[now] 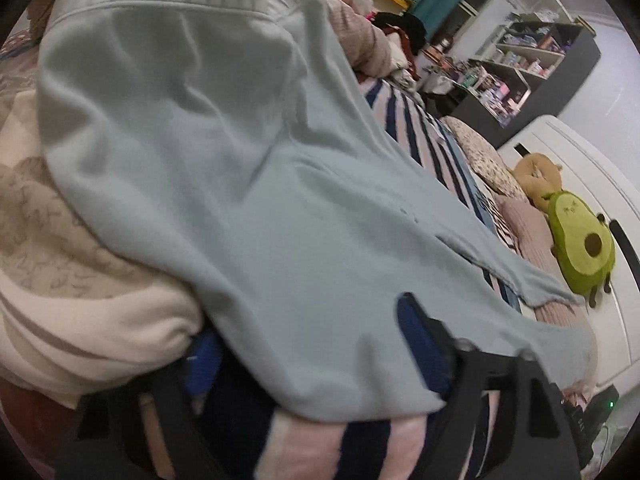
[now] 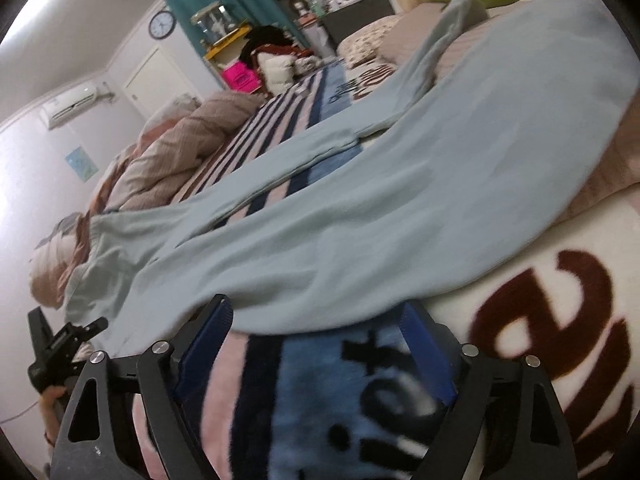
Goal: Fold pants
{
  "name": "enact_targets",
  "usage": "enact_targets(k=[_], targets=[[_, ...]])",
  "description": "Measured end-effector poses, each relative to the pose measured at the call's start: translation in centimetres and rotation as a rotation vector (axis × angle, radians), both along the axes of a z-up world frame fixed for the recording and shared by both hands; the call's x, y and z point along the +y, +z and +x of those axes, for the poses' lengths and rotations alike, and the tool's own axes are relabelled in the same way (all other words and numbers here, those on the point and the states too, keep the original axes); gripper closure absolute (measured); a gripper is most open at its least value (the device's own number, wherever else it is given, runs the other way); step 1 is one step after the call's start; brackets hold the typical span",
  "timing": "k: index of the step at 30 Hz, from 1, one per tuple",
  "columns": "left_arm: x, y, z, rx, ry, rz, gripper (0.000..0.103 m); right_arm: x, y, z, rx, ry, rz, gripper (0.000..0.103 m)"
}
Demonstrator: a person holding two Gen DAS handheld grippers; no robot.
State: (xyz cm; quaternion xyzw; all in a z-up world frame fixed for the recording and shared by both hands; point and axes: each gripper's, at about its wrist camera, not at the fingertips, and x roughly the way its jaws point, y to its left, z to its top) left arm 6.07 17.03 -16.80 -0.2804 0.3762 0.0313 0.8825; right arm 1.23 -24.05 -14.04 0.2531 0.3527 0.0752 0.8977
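Well, on my left I see the left tongs [image 1: 316, 344] spread wide, the near edge of the pants [image 1: 224, 168] draped between the blue pads with nothing pinched yet. One pair of pale blue pants lies spread on the bed's striped blanket [image 2: 280, 128], two legs splayed apart. It looks like soft, light, floppy fleece; I'd grip edges, the waistband or a hem. On my right, the right tongs [image 2: 320, 328] gape wide too, empty, just short of the nearer leg.
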Motion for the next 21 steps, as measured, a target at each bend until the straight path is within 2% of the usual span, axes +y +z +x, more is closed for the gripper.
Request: enact_targets(k=[1, 2, 4, 8, 10, 12, 13, 15, 16, 17, 18, 21], targets=[[0.3, 0.0, 0.1, -0.001, 0.009, -0.002, 0.047, -0.1, 0.0, 0.0, 0.003, -0.015, -0.006, 0.033], [0.7, -0.1, 0.1, -0.002, 0.012, -0.004, 0.058, -0.4, 0.0, 0.0, 0.011, -0.042, -0.014, 0.035], [1.3, 0.0, -0.1, 0.001, 0.014, 0.002, 0.072, -0.8, 0.1, -0.2, 0.018, -0.086, -0.026, 0.035], [1.2, 0.8, -0.8, -0.024, 0.002, 0.037, 0.089, -1.4, 0.1, 0.5, 0.028, -0.138, -0.091, 0.033], [0.8, 1.4, -1.0, -0.045, -0.013, 0.061, 0.094, -1.4, 0.2, 1.1, 0.02, -0.149, -0.108, 0.034], [0.3, 2.6, -1.5, -0.081, -0.028, 0.086, 0.096, -1.3, 0.3, 1.7, 0.022, -0.157, -0.143, 0.052], [0.0, 3.1, -1.8, -0.098, -0.035, 0.106, 0.096, -1.4, 0.4, 1.9, 0.019, -0.163, -0.154, 0.065], [-0.3, 4.0, -2.0, -0.119, -0.039, 0.154, 0.098, -1.6, 0.3, 2.1, 0.01, -0.159, -0.142, 0.071], [-0.4, 4.5, -2.0, -0.128, -0.034, 0.18, 0.098, -1.8, 0.2, 2.1, 0.009, -0.153, -0.141, 0.077], [-0.2, 4.7, -1.9, -0.133, -0.033, 0.186, 0.098, -1.8, 0.2, 2.4, 0.012, -0.156, -0.154, 0.091], [0.0, 4.9, -1.7, -0.136, -0.034, 0.186, 0.098, -1.8, 0.2, 2.7, 0.017, -0.165, -0.175, 0.097], [0.6, 5.7, -1.5, -0.15, -0.022, 0.211, 0.098, -2.0, 0.8, 2.8, -0.012, -0.178, -0.194, 0.099]])
